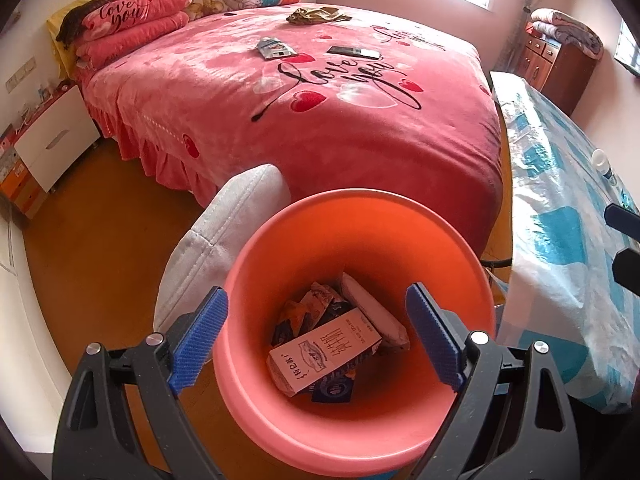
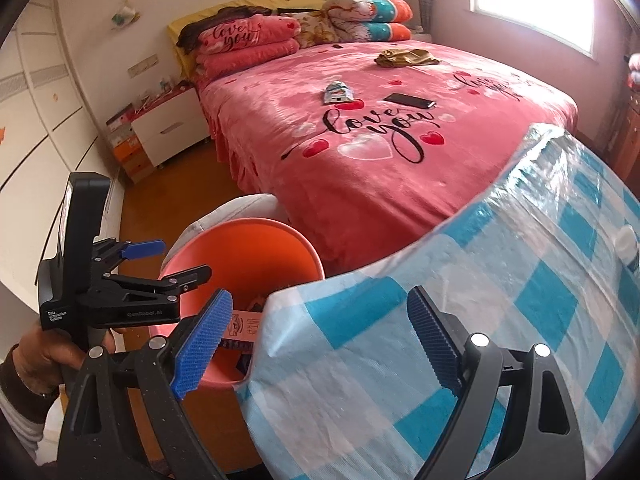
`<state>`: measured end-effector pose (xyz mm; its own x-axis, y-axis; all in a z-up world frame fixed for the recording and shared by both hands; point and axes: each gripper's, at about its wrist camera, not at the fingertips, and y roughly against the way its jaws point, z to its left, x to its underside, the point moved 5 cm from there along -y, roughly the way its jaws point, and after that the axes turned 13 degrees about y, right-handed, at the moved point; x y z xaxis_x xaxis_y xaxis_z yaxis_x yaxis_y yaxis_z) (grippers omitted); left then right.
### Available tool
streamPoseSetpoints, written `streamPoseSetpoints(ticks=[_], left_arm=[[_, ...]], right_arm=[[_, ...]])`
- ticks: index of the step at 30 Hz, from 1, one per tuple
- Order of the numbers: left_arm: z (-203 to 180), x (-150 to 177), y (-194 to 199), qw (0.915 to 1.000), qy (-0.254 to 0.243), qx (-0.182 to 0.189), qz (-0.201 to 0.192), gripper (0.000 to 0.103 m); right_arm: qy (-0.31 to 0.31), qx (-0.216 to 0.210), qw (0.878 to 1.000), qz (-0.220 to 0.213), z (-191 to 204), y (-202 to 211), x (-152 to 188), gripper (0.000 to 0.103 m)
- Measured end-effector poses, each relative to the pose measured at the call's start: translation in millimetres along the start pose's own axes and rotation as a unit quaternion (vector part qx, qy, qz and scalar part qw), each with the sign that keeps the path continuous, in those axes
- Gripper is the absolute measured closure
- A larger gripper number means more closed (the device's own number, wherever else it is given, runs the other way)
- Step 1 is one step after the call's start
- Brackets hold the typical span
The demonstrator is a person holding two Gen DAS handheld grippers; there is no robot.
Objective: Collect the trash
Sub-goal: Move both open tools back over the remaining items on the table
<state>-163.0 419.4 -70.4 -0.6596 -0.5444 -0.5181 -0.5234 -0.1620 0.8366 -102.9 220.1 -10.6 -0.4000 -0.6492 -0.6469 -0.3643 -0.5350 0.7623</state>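
Bin (image 1: 352,432), orange-pink plastic, sits right under the left gripper (image 1: 316,336), whose blue pads are spread wide w/ nothing pinched; the bin's mouth fills the gap betw. them. Down inside, below the tips: a white carton (image 1: 324,350) w/ red print lying tilted on top, a flat white packet (image 1: 374,308) leaning toward the right pad, and crumpled wrappers (image 1: 316,304) just beyond the carton. A grey cushion (image 1: 224,236) leans vs. the bin's far-left rim, beyond the left pad.

Ahead of that gripper, well apart, is the pink bed (image 1: 320,128). On it lie a silver-blue wrapper (image 1: 275,48), a dark flat phone-like item (image 1: 353,52) to its right, and a crumpled olive wrapper (image 1: 316,15) farther back.

Right gripper (image 2: 320,340) is also spread wide, empty. Its right pad hangs over a table w/ blue-white checked plastic cover (image 2: 520,320); its left pad hangs off the table edge, in front of the bin. Far right on the table is a white-capped item (image 2: 628,244), partly cut off. To the left of this gripper a hand (image 2: 44,352) grips the left tool's handle.
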Motion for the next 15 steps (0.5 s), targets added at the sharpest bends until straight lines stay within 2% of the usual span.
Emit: streamPoseSetpoints(ticks=[4, 7, 15], left_arm=[[-10, -2, 6, 1.0, -0.006, 0.0, -0.003, 0.012], [-18, -4, 8, 0.9999, -0.01, 0.0, -0.004, 0.012], [-42, -8, 19, 0.9994, -0.03, -0.008, -0.012, 0.011]], right_arm=[[-0.013, -0.002, 1.0, -0.005, -5, 5, 7, 0.015], [-0.031, -0.004, 0.999, -0.01, -12, 11, 13, 0.009], [-0.058, -0.004, 0.998, -0.02, -25, 26, 29, 0.009]])
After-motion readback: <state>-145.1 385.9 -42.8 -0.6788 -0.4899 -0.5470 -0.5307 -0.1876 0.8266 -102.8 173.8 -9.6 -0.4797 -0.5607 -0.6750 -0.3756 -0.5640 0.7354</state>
